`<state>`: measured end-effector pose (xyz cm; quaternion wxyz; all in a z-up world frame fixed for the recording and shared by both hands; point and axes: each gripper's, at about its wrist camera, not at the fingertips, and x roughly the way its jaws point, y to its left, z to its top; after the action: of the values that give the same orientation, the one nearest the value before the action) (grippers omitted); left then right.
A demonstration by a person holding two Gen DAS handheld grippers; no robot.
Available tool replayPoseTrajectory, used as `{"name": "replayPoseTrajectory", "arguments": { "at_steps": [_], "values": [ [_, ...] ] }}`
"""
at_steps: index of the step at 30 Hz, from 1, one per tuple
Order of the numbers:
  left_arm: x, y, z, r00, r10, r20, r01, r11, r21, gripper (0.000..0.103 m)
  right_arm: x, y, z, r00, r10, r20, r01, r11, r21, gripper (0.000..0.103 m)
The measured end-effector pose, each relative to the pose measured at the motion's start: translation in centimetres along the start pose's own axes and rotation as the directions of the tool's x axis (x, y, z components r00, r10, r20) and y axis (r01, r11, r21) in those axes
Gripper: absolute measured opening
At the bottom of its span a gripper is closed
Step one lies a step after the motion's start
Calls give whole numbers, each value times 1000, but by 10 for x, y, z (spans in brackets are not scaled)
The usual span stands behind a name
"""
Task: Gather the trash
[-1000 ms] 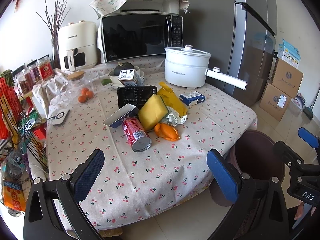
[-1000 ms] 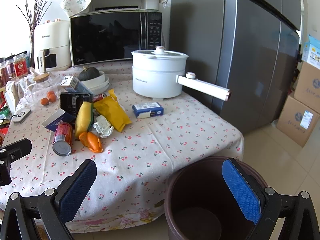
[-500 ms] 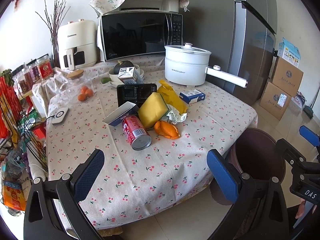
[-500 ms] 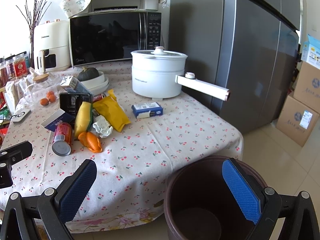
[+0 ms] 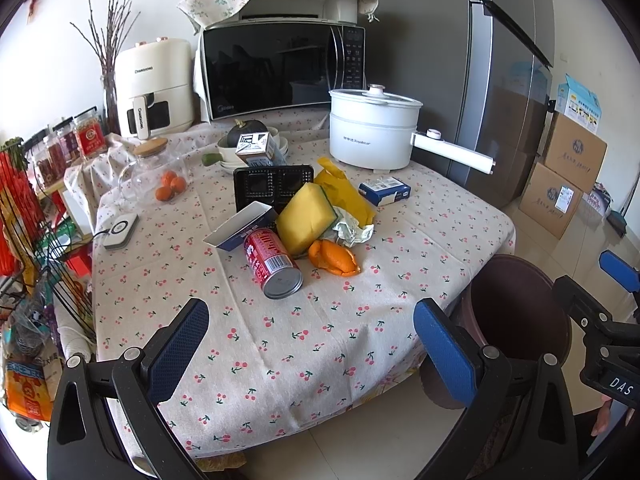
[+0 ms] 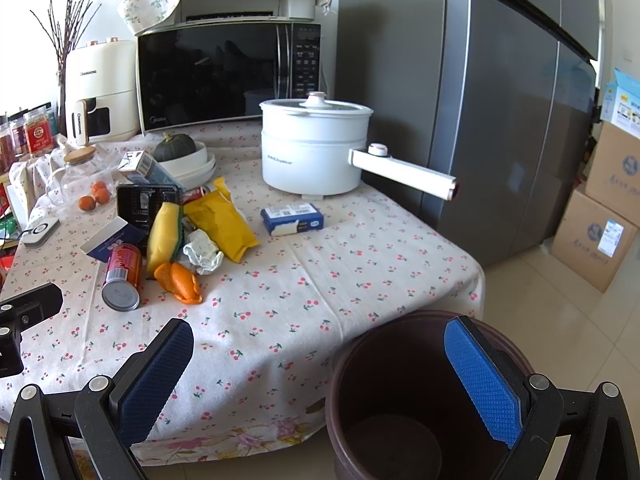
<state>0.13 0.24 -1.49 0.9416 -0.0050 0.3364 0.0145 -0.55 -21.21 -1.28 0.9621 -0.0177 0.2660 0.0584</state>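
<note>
A pile of trash lies mid-table: a red can [image 5: 272,262] on its side, orange peel [image 5: 334,256], a yellow sponge [image 5: 306,218], crumpled paper [image 5: 352,230], a yellow bag [image 5: 344,192], a black tray [image 5: 272,186] and a blue-white box [image 5: 240,226]. The same can [image 6: 122,272] and peel [image 6: 178,276] show in the right wrist view. A dark brown bin [image 6: 404,396] stands on the floor by the table's near right corner. My left gripper [image 5: 312,344] is open and empty above the table's front edge. My right gripper [image 6: 316,372] is open and empty over the bin's rim.
A white pot [image 5: 370,128] with a long handle, a microwave [image 5: 280,66], an air fryer [image 5: 154,88], bowls with a squash [image 6: 180,152], a glass jar [image 5: 154,172] and a small blue box [image 6: 292,220] stand further back. A fridge [image 6: 500,100] and cardboard boxes [image 6: 600,224] are at right.
Both views have shifted very slightly; the table contents sit a little lower and closer. Nothing was taken hold of or moved on the table.
</note>
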Motion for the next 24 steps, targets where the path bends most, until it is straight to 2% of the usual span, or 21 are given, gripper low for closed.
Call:
{"name": "replayPoseTrajectory", "arguments": {
  "at_steps": [24],
  "values": [
    [-2, 2, -2, 1000, 3, -3, -3, 1000, 6, 103, -5, 1, 2, 1000, -11, 22, 11, 1000, -8, 103]
  ]
}}
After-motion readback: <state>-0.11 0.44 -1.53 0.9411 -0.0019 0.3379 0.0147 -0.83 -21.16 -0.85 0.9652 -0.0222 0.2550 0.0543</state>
